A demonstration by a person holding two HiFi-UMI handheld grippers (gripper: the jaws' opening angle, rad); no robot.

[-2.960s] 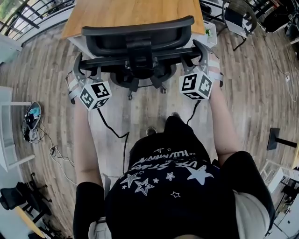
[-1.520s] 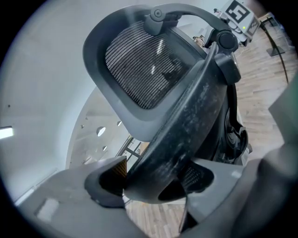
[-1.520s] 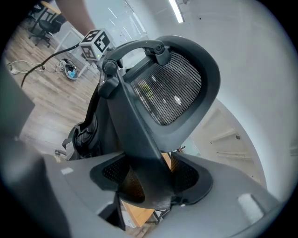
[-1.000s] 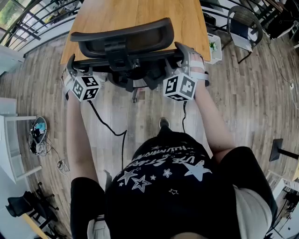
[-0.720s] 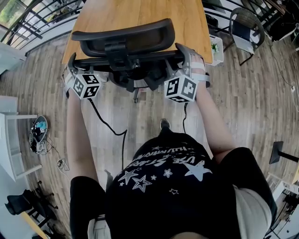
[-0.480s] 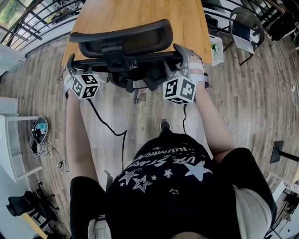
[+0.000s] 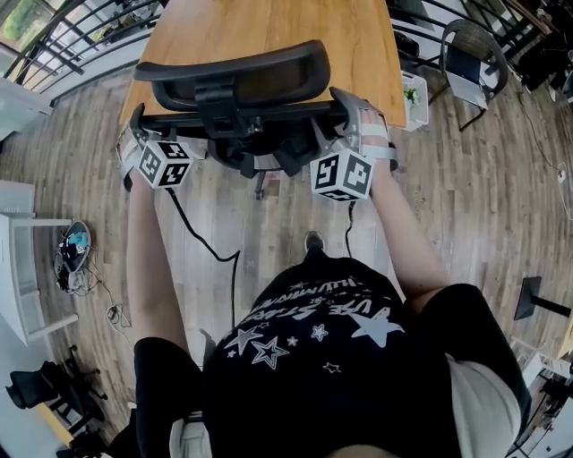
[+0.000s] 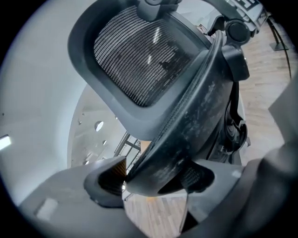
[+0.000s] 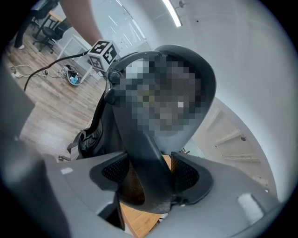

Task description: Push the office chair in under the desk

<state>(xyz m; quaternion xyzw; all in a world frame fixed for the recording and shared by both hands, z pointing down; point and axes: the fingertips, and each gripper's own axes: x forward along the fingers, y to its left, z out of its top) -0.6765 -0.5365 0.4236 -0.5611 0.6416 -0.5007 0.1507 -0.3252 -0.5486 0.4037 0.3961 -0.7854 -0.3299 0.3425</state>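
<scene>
The black office chair [image 7: 240, 114] stands against the near edge of the wooden desk [image 7: 260, 27], its headrest [image 7: 235, 75] over the desktop. I hold the backrest's rim from behind with both grippers. My left gripper [image 7: 136, 127] is at the rim's left end, and in the left gripper view [image 8: 153, 179] the curved black frame [image 8: 186, 121] lies between its ribbed pads [image 8: 108, 175]. At the right end my right gripper [image 7: 351, 107] is shut on the frame; the bar [image 9: 144, 158] is pinched in the right gripper [image 9: 149, 174] between both pads [image 9: 186, 174]. The seat is hidden.
A second chair [image 7: 470, 45] stands at the desk's far right, with a small white box [image 7: 408, 89] by the desk corner. White furniture [image 7: 22, 268] and a tangle of cables [image 7: 72, 255] lie on the floor at left. A black stand base [image 7: 534, 300] sits right.
Since three seconds ago the chair, both grippers and the person have moved forward to the desk. Over the last second almost nothing has shifted.
</scene>
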